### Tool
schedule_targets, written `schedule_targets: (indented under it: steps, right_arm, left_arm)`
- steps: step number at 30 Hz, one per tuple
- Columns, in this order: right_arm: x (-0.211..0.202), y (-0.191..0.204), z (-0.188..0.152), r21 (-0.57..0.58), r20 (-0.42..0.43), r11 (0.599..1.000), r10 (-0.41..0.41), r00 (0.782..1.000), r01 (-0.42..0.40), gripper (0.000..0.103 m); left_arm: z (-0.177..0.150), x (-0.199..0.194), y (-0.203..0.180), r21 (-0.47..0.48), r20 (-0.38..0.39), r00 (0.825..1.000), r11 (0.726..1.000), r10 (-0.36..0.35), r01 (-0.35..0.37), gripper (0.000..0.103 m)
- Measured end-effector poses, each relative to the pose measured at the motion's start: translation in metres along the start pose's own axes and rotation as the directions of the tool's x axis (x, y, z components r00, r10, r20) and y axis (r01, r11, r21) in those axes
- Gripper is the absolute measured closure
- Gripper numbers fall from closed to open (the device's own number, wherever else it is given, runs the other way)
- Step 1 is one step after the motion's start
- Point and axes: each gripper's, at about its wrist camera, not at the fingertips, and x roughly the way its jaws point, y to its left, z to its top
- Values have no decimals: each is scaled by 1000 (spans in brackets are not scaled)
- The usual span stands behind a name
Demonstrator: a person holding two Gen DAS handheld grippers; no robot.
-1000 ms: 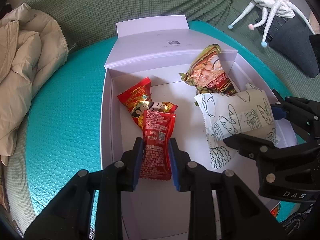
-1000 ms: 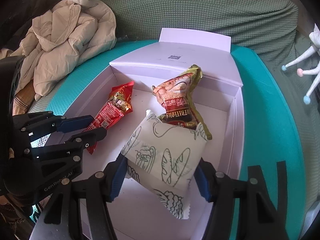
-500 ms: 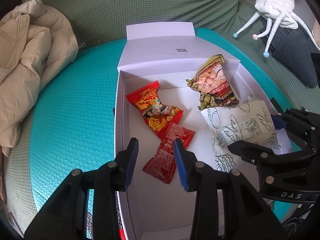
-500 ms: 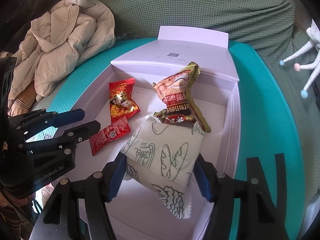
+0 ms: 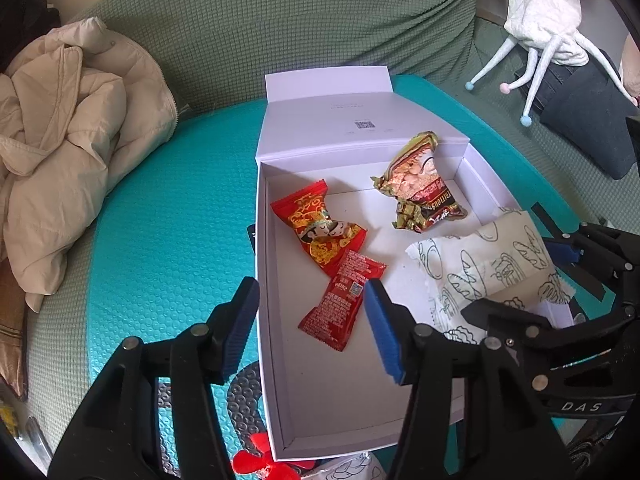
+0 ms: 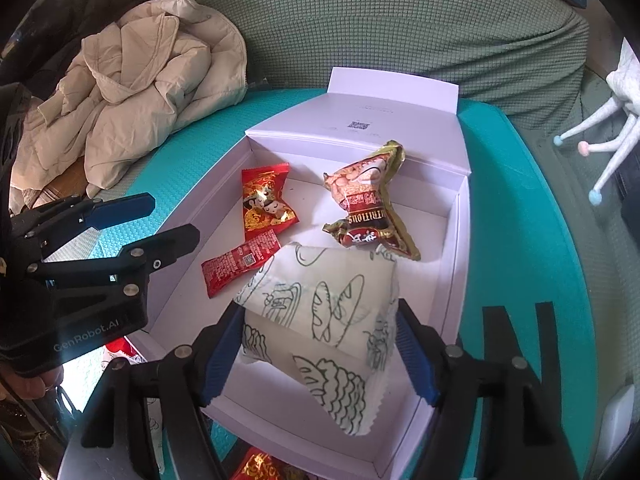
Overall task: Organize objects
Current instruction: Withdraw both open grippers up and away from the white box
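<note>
1. A second ago the left tongs (image 5: 308, 320) pinched the ketchup sachet (image 5: 340, 300). Their jaws have just been opening and now stand well apart and empty, with the sachet lying flat on the floor of the white box (image 5: 262, 240) below them.
2. The right tongs (image 6: 316, 348) were closed on the bread-print packet (image 6: 320, 308). Their jaws have just been opening too; the packet sits between the blue pads, resting in the box, and no pad presses it.
3. Four packets lie in the one box: the sachet, a red sweet wrapper (image 5: 320, 224) touching its upper end, a gold-edged snack bag (image 5: 420, 184) at the far wall, and the bread-print packet at the right side.
4. The box rests on a teal bubble-textured mat (image 5: 168, 220) over a green couch (image 5: 280, 20). A beige jacket (image 5: 64, 128) lies crumpled at the left, and a white plush toy (image 5: 544, 12) at the far right.
</note>
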Motion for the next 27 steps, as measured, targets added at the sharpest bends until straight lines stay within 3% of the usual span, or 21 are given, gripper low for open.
schedule_targets:
  steps: [6, 14, 27]
  right_arm:
    - [-25, 5, 6, -1, 76, 1000, 21, 997, -20, 19]
    - [-50, 19, 1, -25, 104, 1000, 14, 995, -12, 18]
    - [-111, 38, -6, -60, 162, 996, -56, 985, 67, 18]
  left_arm:
    - [1, -22, 4, -42, 34, 999, 999, -3, 4, 41]
    - [-3, -54, 15, -74, 67, 998, 997, 19, -14, 40]
    - [-12, -120, 22, -112, 163, 985, 993, 54, -36, 29]
